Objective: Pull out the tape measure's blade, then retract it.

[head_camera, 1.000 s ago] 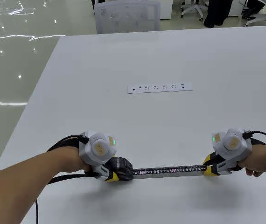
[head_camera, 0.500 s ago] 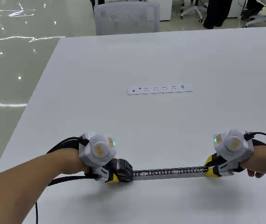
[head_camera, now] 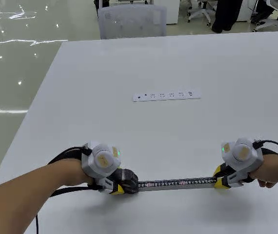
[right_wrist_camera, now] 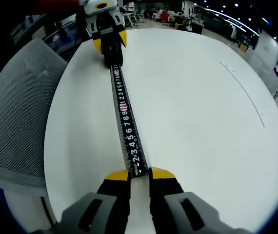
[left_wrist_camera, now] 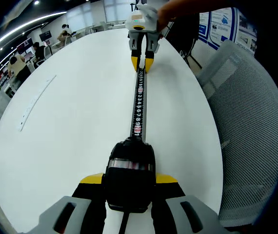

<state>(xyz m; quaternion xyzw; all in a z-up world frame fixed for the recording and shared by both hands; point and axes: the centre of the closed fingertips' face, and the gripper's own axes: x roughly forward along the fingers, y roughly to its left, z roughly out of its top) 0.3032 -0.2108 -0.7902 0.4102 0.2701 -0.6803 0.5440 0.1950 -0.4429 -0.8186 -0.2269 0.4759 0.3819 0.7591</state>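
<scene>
The blade (right_wrist_camera: 127,126) is stretched flat along the near edge of the white tabletop (head_camera: 178,136), and its black numerals can be read in the right gripper view: 2 through 9 counted off from the tip, then a red-boxed ten mark, with finer digits beyond too small to be made out. No brand can be read on the black case (left_wrist_camera: 129,161). The case (head_camera: 127,179) is pinched between the yellow tips of the left tool (head_camera: 117,187), and the blade's free end is pinched by the right tool (head_camera: 220,181), whose tips (right_wrist_camera: 139,174) are pressed in on it from both sides. The blade (head_camera: 178,184) is spanned tool to tool, well short of the power strip (head_camera: 166,94) lying farther up the tabletop; a mesh chair (head_camera: 131,18) is seen at the far edge. Against a second ago, little is changed: much the same stretch of blade is out, both grips are kept, and only a slight shift of the whole picture is noted.
</scene>
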